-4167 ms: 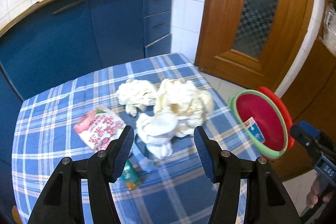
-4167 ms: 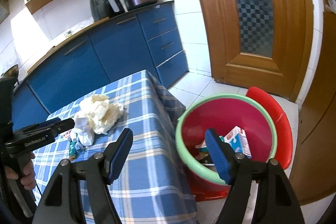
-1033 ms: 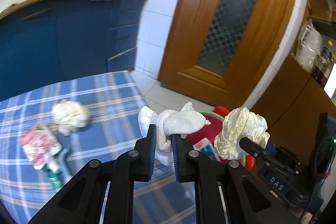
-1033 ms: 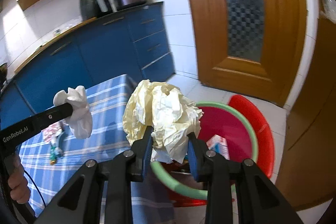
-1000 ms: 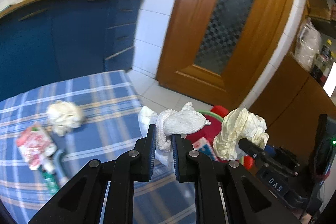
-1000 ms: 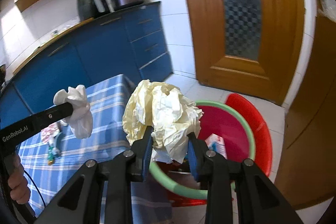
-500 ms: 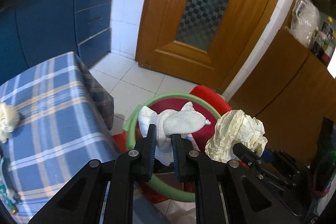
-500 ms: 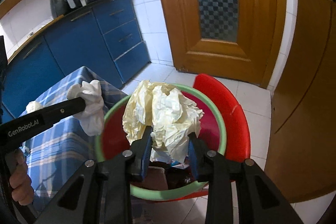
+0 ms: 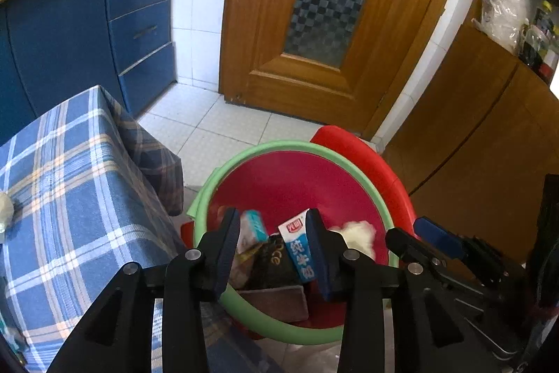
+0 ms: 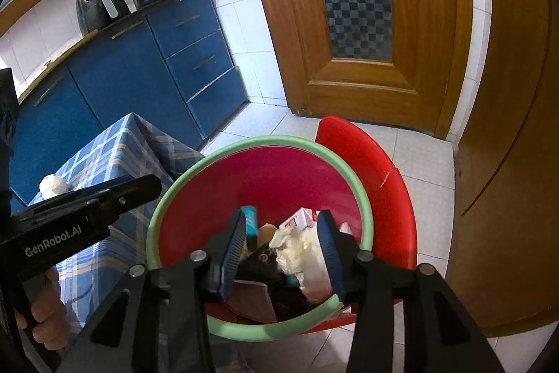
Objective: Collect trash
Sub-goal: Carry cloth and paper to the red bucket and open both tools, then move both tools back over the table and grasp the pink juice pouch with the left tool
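Both grippers hang over the red bin (image 9: pixel 297 184), which stands on the floor just beside the corner of the table (image 9: pixel 70 184), and what the next move turns on is that the remaining trash lies the other way: back on the checked cloth, off to the left of both views. In the right wrist view a crumpled paper ball (image 10: pixel 52 186) sits on the tabletop beyond the left gripper's body, well apart from the bin; the left view catches only a pale sliver of it at the frame's left edge. The left gripper (image 9: pixel 274 249) is on the table side, so I judge it the nearer hand for that ball. Its jaws are opening and nothing is between them; through the gap one sees only what is already in the bin, a blue and white carton (image 9: pixel 297 247) among it. The right gripper (image 10: pixel 283 254) is opening too, with crumpled cream paper (image 10: pixel 304 254) in the gap; its right-hand edge runs up against the right pad, and I cannot tell whether it has dropped clear. Both tools point steeply down into the bin's mouth, side by side, the left one's tip reaching over the green rim (image 10: pixel 244 142). A bare hand (image 10: pixel 49 310) grips the left handle low in the right view.
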{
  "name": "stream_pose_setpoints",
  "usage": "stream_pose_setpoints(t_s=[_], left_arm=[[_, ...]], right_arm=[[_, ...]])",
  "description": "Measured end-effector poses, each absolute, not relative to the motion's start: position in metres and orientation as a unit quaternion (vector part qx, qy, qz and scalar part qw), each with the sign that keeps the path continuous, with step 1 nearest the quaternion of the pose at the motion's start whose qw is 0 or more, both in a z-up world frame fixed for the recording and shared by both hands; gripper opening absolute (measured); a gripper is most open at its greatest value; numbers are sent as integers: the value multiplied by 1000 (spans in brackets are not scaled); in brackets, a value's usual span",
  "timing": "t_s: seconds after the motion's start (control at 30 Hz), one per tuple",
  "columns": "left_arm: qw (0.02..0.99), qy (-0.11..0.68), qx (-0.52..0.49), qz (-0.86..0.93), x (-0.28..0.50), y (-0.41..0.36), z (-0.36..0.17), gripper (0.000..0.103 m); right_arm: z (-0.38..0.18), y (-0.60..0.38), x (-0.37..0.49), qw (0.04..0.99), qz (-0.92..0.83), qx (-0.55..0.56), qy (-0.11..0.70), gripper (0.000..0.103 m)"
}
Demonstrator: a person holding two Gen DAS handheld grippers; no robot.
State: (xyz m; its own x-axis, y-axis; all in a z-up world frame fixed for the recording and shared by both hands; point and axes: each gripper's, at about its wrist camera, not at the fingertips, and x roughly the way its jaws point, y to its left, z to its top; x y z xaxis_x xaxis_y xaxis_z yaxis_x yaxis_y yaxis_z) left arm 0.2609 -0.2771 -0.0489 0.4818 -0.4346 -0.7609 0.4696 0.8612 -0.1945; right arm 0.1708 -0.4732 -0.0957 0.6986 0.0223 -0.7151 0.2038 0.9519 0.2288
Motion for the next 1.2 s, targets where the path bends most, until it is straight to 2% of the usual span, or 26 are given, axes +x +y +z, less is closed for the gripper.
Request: stream_pose_setpoints(t_s=[0.43, 1.2], left_arm=[[874, 424, 9, -239, 245, -234, -29, 40], [909, 406, -31, -92, 212, -48, 13, 40]], right_arm=[[-71, -453, 156, 919, -33, 143, 367, 47], [-23, -331, 149, 931, 77, 97, 345, 51]])
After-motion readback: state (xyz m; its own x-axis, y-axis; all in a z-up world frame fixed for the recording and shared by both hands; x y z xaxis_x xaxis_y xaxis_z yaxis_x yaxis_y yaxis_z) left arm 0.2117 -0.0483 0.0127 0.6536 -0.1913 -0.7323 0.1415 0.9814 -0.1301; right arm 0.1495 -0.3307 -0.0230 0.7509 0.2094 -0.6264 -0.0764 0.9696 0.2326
